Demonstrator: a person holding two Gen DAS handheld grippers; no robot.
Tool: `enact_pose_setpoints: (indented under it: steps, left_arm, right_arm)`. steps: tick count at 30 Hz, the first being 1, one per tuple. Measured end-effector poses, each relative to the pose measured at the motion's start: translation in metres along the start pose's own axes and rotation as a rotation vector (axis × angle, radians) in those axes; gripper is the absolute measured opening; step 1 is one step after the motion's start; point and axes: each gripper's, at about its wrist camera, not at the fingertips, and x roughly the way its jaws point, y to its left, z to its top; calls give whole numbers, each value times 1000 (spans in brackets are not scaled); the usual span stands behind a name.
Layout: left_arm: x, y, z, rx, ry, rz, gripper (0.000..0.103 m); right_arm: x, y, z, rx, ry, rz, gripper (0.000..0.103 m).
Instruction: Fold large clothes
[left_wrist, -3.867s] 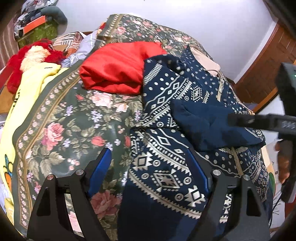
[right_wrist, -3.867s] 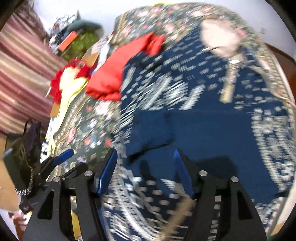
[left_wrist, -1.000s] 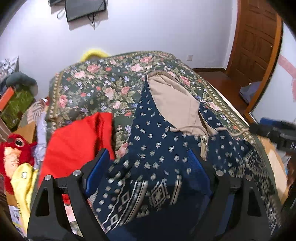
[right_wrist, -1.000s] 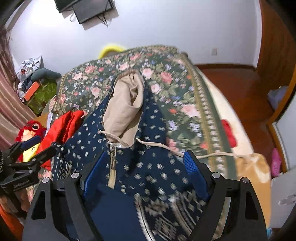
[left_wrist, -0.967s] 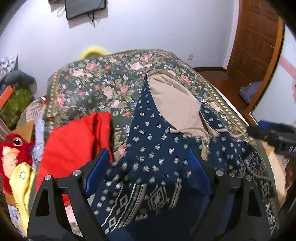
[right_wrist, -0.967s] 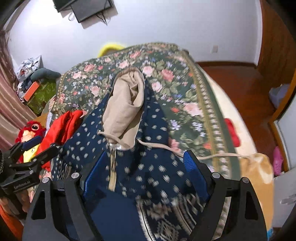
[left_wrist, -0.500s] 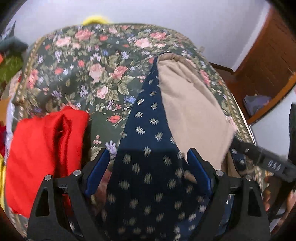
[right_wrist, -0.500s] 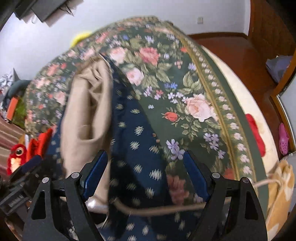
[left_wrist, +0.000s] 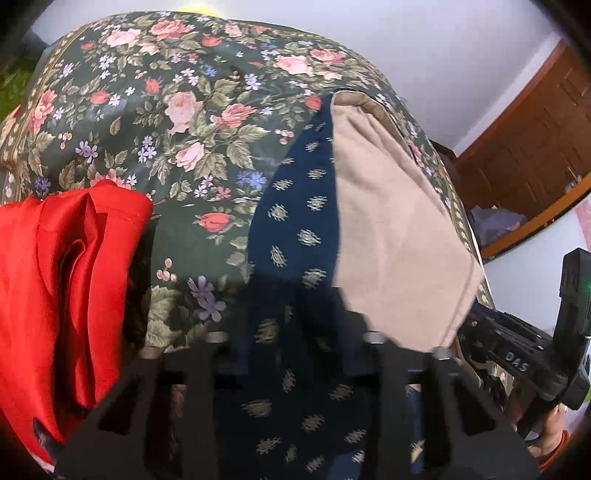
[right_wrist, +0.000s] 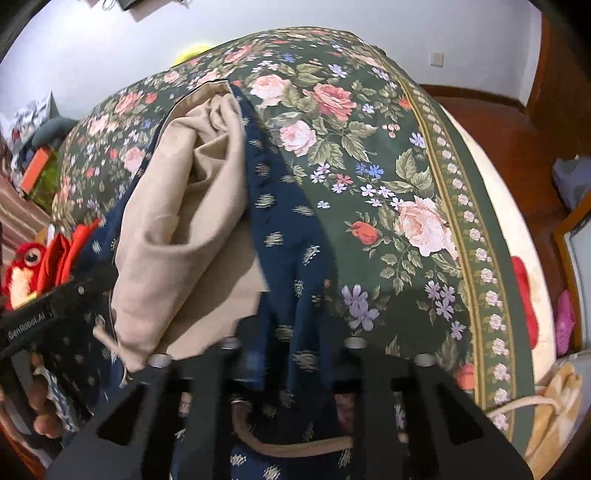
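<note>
A navy patterned hoodie (left_wrist: 295, 221) lies on the bed with its beige-lined hood (left_wrist: 388, 229) towards the far end. My left gripper (left_wrist: 295, 343) points steeply down at the hood's left side. Its jaws are closing, with navy fabric bunched between them and the pads hidden in it. In the right wrist view the hoodie (right_wrist: 288, 229) and hood lining (right_wrist: 184, 236) fill the middle. My right gripper (right_wrist: 291, 354) sits at the hood's right side, its jaws closing on navy fabric. A beige drawstring (right_wrist: 295, 448) loops below it.
A floral bedspread (left_wrist: 184, 110) covers the bed. A red garment (left_wrist: 55, 277) lies just left of the hoodie. A red plush toy (right_wrist: 22, 266) sits off the left edge. The mattress edge (right_wrist: 517, 221) and wooden floor are on the right, and a wooden door (left_wrist: 535, 147) stands beyond.
Both grippers have dropped down and forward to the hood end of the hoodie. Their jaws, wide open before, have come together on the navy fabric on either side of the hood.
</note>
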Motion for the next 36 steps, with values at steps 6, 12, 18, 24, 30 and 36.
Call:
enact_pose_setpoints:
  steps: [6, 12, 18, 24, 30, 36]
  left_arm:
    - [-28, -12, -3, 54, -19, 45, 12]
    - [-78, -22, -10, 108, -72, 12, 12]
    - [-130, -30, -40, 190, -110, -3, 12]
    - [-171, -31, -90, 250, -109, -33, 12]
    - [-183, -27, -145, 289, -78, -30, 12]
    - [-170, -23, -195, 360, -14, 37, 14]
  right_arm:
    - [-32, 0, -6, 3, -46, 32, 11]
    - [-84, 7, -10, -24, -117, 65, 11]
    - [-128, 23, -41, -105, -166, 62, 11]
    - [-157, 32, -82, -148, -162, 88, 11]
    - [-166, 39, -120, -192, -128, 82, 11]
    - [-153, 38, -152, -191, -92, 40, 12]
